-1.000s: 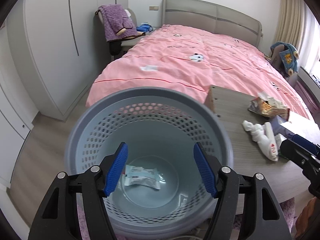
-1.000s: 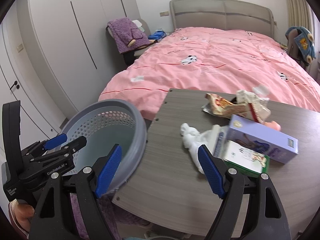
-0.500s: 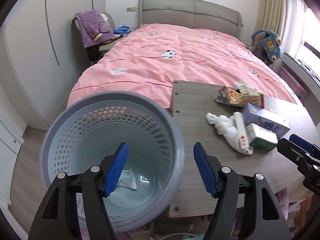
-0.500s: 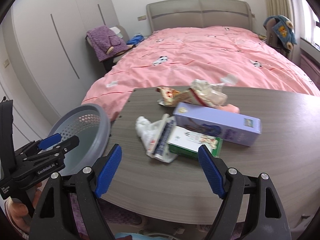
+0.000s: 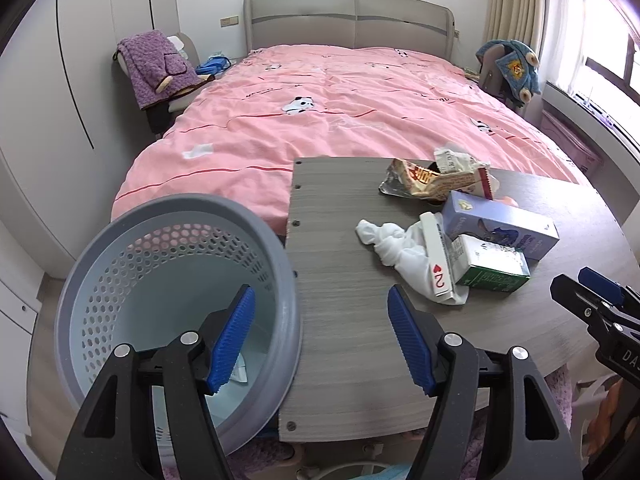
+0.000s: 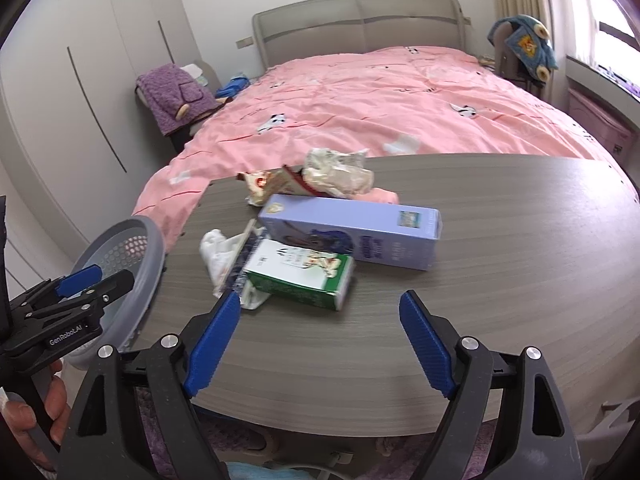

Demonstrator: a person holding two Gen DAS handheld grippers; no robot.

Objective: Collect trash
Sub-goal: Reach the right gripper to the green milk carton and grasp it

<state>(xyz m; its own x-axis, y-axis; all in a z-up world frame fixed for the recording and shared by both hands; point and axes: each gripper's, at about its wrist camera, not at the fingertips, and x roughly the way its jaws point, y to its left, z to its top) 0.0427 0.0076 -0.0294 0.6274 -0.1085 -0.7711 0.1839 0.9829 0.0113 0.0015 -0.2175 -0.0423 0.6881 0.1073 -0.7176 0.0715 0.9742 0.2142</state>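
Bedroom's left view alone shows basket's (image 5: 280,256) wrapper (image 5: 240,372).

pink panda-print duvet (image 5: 320,128), grey woodgrain table (image 5: 344,280), grey-blue basket (image 5: 280,264) (holes all over), lilac box (image 6: 360,236), green-white carton (image 6: 304,276)

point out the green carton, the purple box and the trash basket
green carton (image 6: 298,271), right wrist view, its top face
purple box (image 6: 352,228), right wrist view, its long side
trash basket (image 5: 180,206), left wrist view, its far rim
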